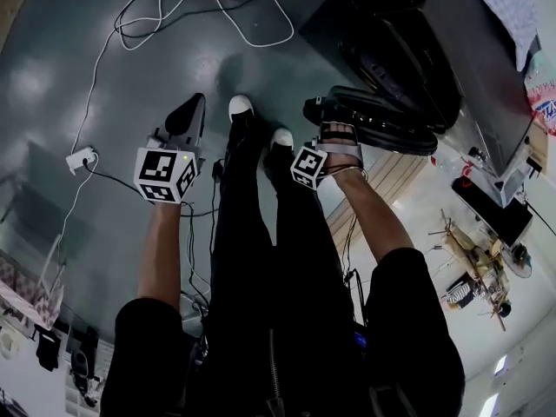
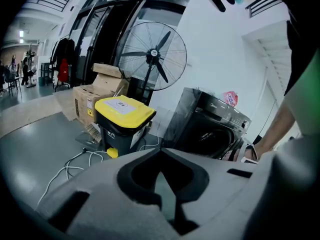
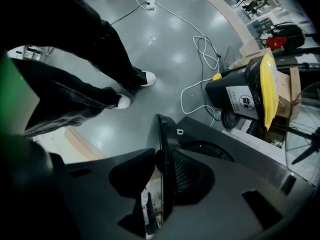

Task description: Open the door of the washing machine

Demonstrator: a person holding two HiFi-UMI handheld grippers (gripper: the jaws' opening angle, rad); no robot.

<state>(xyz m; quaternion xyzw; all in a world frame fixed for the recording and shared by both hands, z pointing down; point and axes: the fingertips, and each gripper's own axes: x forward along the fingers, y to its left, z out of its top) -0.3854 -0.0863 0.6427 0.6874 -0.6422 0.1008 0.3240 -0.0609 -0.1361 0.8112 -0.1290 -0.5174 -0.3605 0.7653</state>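
Door rim (image 3: 161, 129) hidden between jaws, far people (image 2: 25, 74) tiny — indistinct

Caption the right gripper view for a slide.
Right gripper clamped on the edge of the washing machine door; yellow-lidded bin beyond.

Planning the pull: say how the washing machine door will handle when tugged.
The washing machine door looks rigid: its edge runs straight through the right gripper. Its glossy rim may slip. It probably swings, not lifts, standing ajar.
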